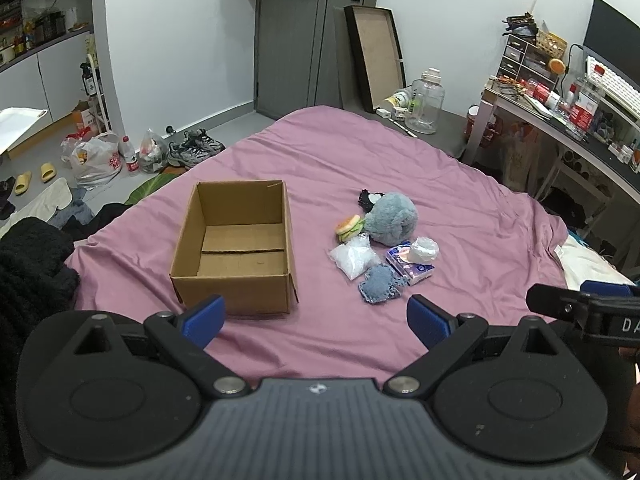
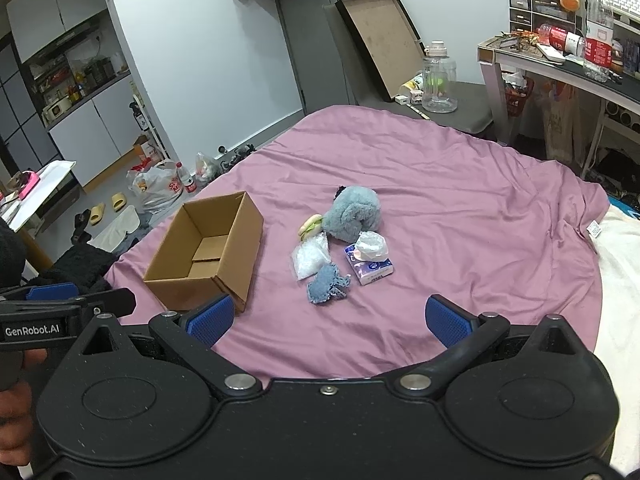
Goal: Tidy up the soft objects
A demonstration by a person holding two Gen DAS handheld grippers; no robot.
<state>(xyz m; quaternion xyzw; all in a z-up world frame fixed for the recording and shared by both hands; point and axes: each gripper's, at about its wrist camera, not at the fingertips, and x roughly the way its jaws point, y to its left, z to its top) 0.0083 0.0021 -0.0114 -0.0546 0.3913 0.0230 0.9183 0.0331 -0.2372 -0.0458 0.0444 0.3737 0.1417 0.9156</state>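
An open, empty cardboard box [image 1: 236, 248] [image 2: 208, 256] sits on the pink bedsheet [image 1: 360, 160] [image 2: 440, 184]. To its right lies a cluster of soft items: a blue-grey plush [image 1: 392, 218] [image 2: 354, 216], a small burger toy [image 1: 350, 227] [image 2: 311, 225], a clear bag of white stuffing [image 1: 354, 257] [image 2: 310, 257], a blue crocheted piece [image 1: 380, 282] [image 2: 326, 283], a tissue pack [image 1: 410, 266] [image 2: 370, 270] with a white wad [image 1: 423, 249] [image 2: 372, 245] on it. My left gripper [image 1: 314, 320] is open in front of the box. My right gripper [image 2: 330, 318] is open, short of the cluster.
A black knitted cloth [image 1: 32, 264] lies at the bed's left edge. Beyond the bed are a desk [image 1: 560, 120] with clutter, a large clear jug [image 1: 424, 104], a leaning frame [image 1: 376, 56], and shoes and bags [image 1: 96, 160] on the floor. A cream blanket [image 2: 624, 280] lies at right.
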